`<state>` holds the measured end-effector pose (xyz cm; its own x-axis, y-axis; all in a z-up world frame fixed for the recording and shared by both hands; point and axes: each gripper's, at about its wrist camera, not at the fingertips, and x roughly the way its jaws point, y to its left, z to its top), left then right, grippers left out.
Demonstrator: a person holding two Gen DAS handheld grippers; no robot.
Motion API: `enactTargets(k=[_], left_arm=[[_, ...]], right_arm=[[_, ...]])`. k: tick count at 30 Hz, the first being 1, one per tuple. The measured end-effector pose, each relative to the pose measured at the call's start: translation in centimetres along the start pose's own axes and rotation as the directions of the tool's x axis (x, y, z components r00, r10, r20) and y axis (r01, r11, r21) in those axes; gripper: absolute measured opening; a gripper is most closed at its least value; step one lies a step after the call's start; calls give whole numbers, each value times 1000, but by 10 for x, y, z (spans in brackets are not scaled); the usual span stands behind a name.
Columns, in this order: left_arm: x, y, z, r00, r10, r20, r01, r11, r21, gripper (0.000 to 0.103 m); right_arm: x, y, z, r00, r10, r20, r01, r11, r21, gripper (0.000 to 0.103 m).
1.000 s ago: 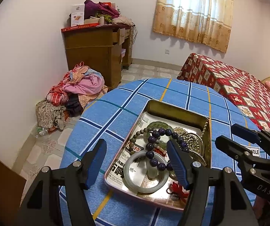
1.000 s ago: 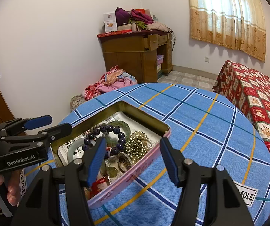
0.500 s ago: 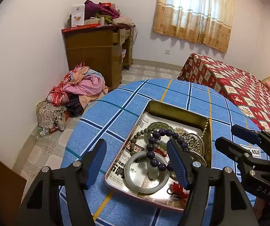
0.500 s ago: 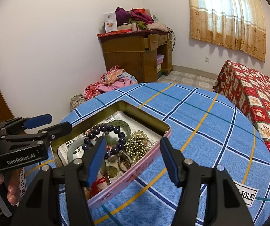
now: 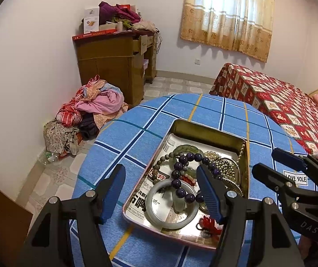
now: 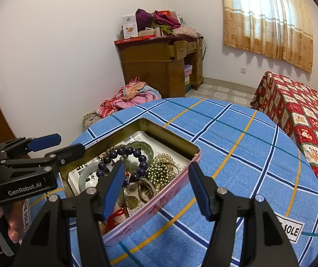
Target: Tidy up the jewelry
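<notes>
An open pink metal tin [image 5: 210, 134] [image 6: 172, 139] lined with newspaper sits on the round blue plaid table. It holds a dark purple bead bracelet [image 5: 189, 155] [image 6: 127, 149], a pale jade bangle [image 5: 159, 219] [image 6: 83, 176], a green bangle [image 5: 185, 148] [image 6: 147, 149], gold bead strands [image 5: 224, 166] [image 6: 161, 171] and a red tassel [image 5: 210, 223]. My left gripper [image 5: 161, 191] is open and empty, hovering over the tin's near left part. My right gripper [image 6: 156, 187] is open and empty over the tin's near side; it also shows in the left wrist view [image 5: 274, 166].
The table [image 6: 236, 144] has a "LOVE SOLE" label [image 5: 295, 179] near its right edge. Beyond the table are a pile of clothes [image 5: 92, 111] on the floor, a wooden desk [image 5: 114, 60] and a bed with a red cover [image 5: 281, 102].
Both grippers have drifted only slightly; the tin appears a little farther in the left wrist view. Nothing was picked up or released.
</notes>
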<state>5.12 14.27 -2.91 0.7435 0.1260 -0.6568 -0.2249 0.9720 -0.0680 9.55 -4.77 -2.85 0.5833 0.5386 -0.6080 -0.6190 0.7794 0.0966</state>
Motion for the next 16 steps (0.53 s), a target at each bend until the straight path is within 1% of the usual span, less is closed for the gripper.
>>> enactTargets(k=[6,10,13,16], left_arm=[[2,2,1,1000,8,-3,-8,1000,-13,66],[6,-1,-2,999,31,-17,-31,1000,-3,67],[6,-4,-3,999,42,-10,-42,999,12,67],[5,-6,-3,999,32,-8,-32,999,14,67]], right_arm=[[0,-1,-1,1000,-1,-1,1,1000,0,63],[0,-1,-2,1000,-1,-3,1,1000,0,65],[1,-1,-4,1000,0,-4,0,1000,0,65],[1,-1,-5,1000,-2,-3,2,1000,2,65]])
